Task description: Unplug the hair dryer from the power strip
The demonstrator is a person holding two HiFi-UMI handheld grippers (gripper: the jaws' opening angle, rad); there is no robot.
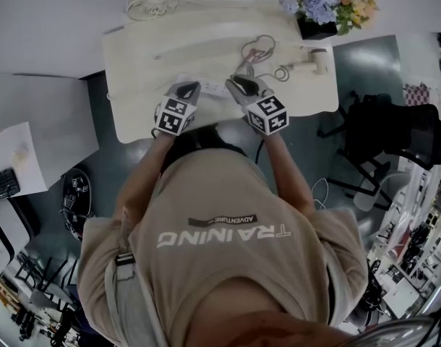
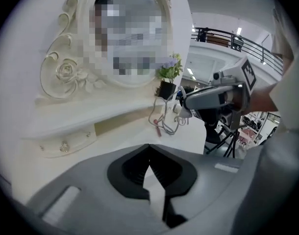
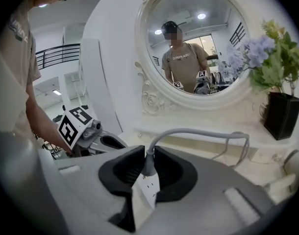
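Note:
A white power strip [image 1: 212, 87] lies on the white vanity table [image 1: 141, 71], between my two grippers. My left gripper [image 1: 183, 92] is at its left end, jaws shut on the strip [image 2: 155, 192]. My right gripper [image 1: 243, 87] is shut on the grey plug [image 3: 148, 163], whose base still meets the strip's socket face [image 3: 149, 192]. A grey cord [image 3: 198, 132] arcs up from the plug and runs in loops [image 1: 258, 49] toward the white hair dryer [image 1: 314, 62] lying at the table's right.
A round ornate mirror [image 3: 198, 43] stands at the back of the table, with a pot of flowers [image 1: 327, 9] at the back right. A black office chair [image 1: 394, 132] stands to the right of the table. My body is close to the front edge.

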